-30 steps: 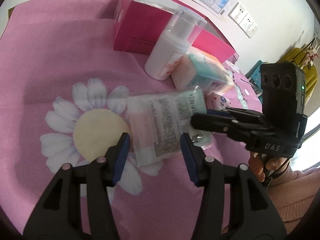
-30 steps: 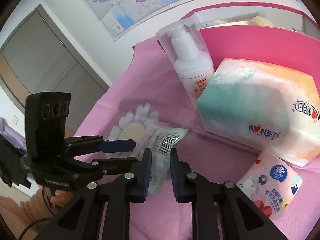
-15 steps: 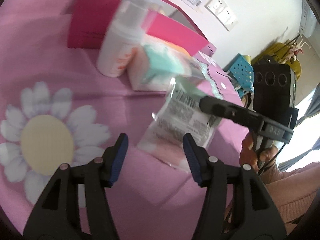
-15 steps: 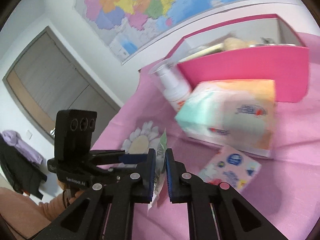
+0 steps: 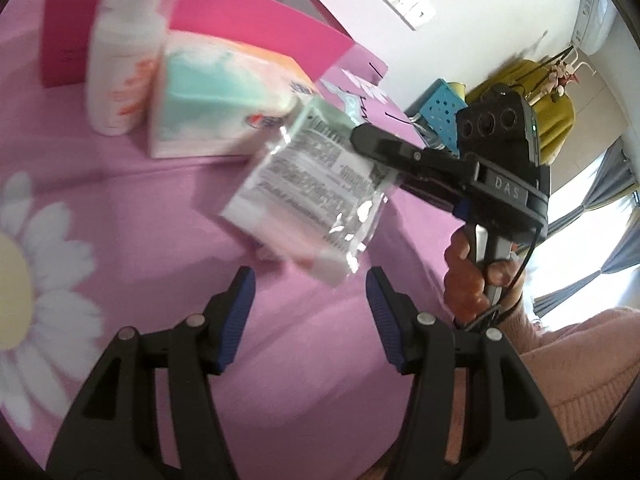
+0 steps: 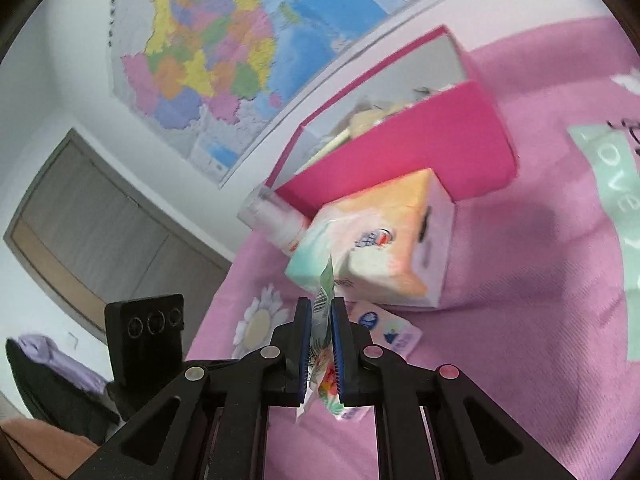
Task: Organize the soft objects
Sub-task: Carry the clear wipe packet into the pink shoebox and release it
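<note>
My right gripper (image 6: pixel 320 312) is shut on a flat clear-wrapped packet (image 6: pixel 326 280) and holds it in the air above the pink cloth. In the left wrist view the packet (image 5: pixel 316 192) hangs from the right gripper (image 5: pixel 360 136), tilted, with its printed label facing me. My left gripper (image 5: pixel 310 292) is open and empty, just below and in front of the packet. A pastel tissue pack (image 5: pixel 216 96) lies beside a white pump bottle (image 5: pixel 120 60) in front of an open pink box (image 6: pixel 404 140). A small printed tissue packet (image 6: pixel 390 330) lies on the cloth.
The pink cloth (image 5: pixel 140 200) with a white daisy print (image 5: pixel 36 280) covers the table. A blue perforated basket (image 5: pixel 440 112) and a yellow garment stand beyond the table's far edge. A map hangs on the wall (image 6: pixel 240 40).
The right gripper has lifted the packet off the cloth and carried it up and toward the box side. The left gripper has stayed open and swung right to follow it.
</note>
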`<action>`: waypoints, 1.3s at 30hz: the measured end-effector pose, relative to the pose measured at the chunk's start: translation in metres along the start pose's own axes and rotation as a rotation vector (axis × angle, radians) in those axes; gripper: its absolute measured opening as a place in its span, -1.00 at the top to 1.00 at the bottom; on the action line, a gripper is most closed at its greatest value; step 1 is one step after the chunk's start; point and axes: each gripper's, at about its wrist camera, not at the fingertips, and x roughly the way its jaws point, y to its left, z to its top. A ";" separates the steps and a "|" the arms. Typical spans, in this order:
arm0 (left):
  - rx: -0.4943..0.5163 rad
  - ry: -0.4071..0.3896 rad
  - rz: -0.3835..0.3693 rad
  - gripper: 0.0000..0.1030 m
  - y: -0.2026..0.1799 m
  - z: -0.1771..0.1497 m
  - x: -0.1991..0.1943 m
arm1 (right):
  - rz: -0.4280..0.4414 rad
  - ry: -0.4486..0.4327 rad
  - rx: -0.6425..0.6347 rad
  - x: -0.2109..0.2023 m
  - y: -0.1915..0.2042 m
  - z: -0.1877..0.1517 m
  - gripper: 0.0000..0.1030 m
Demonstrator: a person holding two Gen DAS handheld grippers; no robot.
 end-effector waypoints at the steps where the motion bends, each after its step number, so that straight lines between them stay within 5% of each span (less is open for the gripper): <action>1: -0.005 -0.004 0.002 -0.14 -0.001 0.002 0.002 | 0.000 0.000 0.007 0.000 -0.002 -0.001 0.83; 11: -0.053 -0.049 -0.006 -0.14 0.006 0.010 -0.013 | 0.018 0.037 0.022 0.002 -0.005 -0.010 0.83; 18: 0.022 -0.138 0.034 -0.14 -0.019 0.026 -0.050 | 0.048 0.005 -0.011 -0.008 0.010 -0.003 0.83; 28: 0.156 -0.301 0.217 -0.14 -0.051 0.106 -0.110 | 0.128 -0.122 -0.163 -0.020 0.066 0.071 0.82; 39: 0.092 -0.278 0.325 -0.14 -0.002 0.191 -0.100 | 0.108 -0.152 -0.184 0.041 0.065 0.153 0.82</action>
